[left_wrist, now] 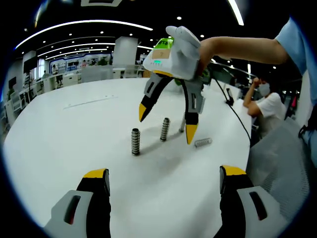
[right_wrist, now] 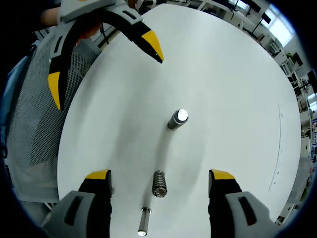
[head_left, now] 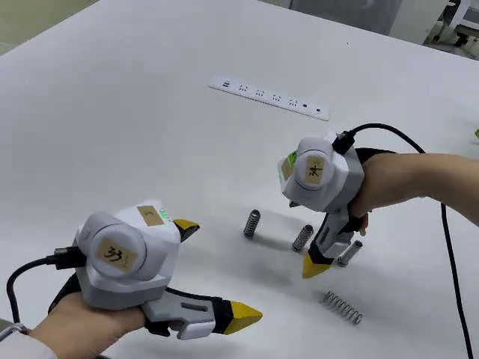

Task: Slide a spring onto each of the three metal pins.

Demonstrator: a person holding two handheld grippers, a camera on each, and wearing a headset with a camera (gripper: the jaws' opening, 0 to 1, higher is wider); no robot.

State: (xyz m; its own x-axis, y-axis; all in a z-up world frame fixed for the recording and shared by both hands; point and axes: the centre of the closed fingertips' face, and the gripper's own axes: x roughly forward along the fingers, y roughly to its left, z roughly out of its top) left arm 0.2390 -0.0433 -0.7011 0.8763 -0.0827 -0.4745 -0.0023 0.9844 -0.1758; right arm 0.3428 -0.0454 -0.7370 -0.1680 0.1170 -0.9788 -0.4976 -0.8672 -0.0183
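White workbench (head_left: 112,112), with a power strip (head_left: 269,97) at 12 o'clock of the work. The left gripper view shows an open hall behind, with ceiling light strips.

Pins: three stand upright in a row. The first sprung pin (head_left: 252,223) and second sprung pin (head_left: 302,237) each wear a spring. The bare pin (head_left: 349,253) is at the row's 3 o'clock end with nothing on it. By my reckoning, two of three are done.

Loose spring (head_left: 343,307): it lies flat on the bench at about 6 o'clock of the bare pin, near it but apart. Its long axis runs 10 to 4 o'clock in the head view.

Your right gripper (left_wrist: 167,122) hangs nose-down over the row. One yellow tip sits low between the second sprung pin and the bare pin, and the spring is near, at 5 o'clock of that tip. Your left gripper (head_left: 215,271) sits at 9 o'clock of the spring, well apart. The right is the nearer one, so the pickup looks like its job.

Fingers: the right jaws are spread wide and grip nothing. I cannot tell whether the low tip touches the bench. The left jaws are spread wide too, and empty.

Likely need: turn the right wrist so the jaws straddle the coil across its short axis. A thin coil lying flat may roll away from the pads.
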